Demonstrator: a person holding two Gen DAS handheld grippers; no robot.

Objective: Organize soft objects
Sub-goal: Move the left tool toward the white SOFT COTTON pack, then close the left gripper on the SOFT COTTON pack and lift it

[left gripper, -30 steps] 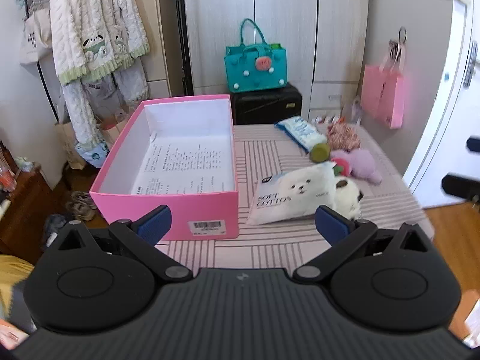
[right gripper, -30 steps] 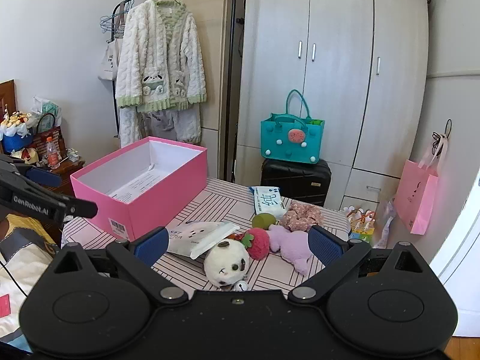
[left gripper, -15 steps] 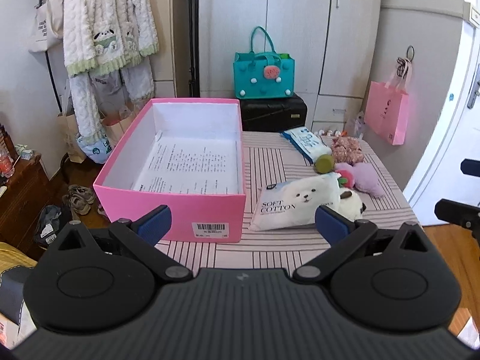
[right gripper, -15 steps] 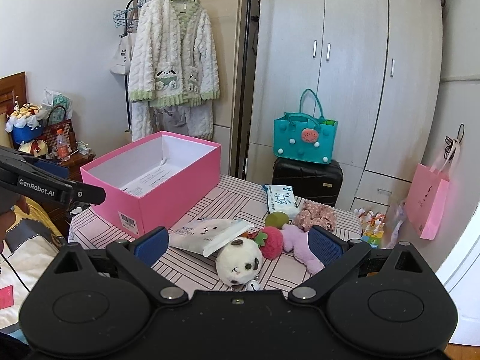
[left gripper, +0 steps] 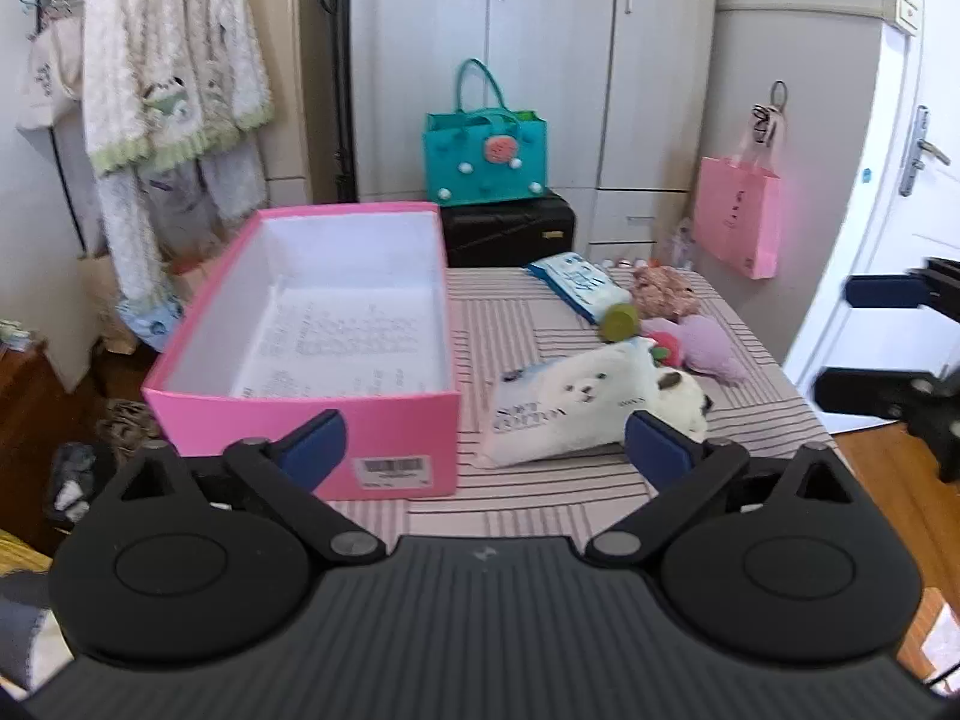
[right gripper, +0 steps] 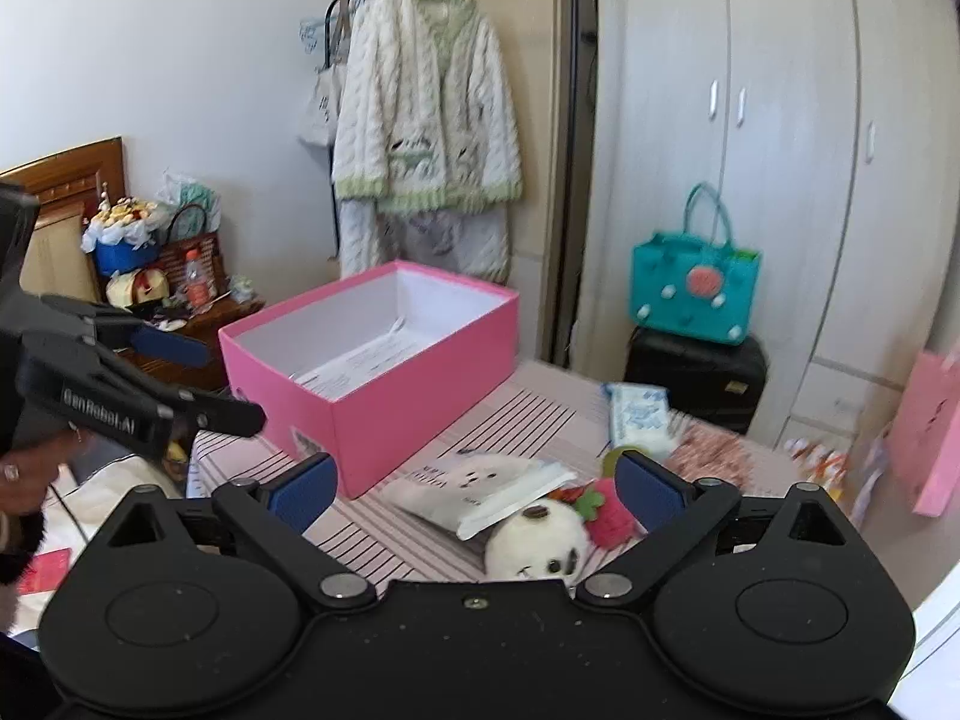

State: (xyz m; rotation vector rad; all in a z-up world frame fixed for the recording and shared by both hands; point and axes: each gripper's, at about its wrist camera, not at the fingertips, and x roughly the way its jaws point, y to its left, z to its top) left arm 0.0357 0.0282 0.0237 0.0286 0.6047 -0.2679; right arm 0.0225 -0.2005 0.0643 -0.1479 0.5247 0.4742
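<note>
Both grippers empty. Right gripper (right gripper: pixel 474 489) jaws spread, nearest target the panda plush (right gripper: pixel 537 540) at 6 o'clock, just below its fingertips. Left gripper (left gripper: pixel 483 441), spread wide with jaws just easing inward on nothing, faces the cotton pack (left gripper: pixel 570 405) at 1 o'clock. Pinch each plush mid-body, lift clear, carry toward 11 o'clock into the pink box (left gripper: pixel 312 420).

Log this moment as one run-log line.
stage: approach | left gripper: open, empty | right gripper: open, empty | open pink cardboard box: no soft items inside | white panda plush: on striped table
</note>
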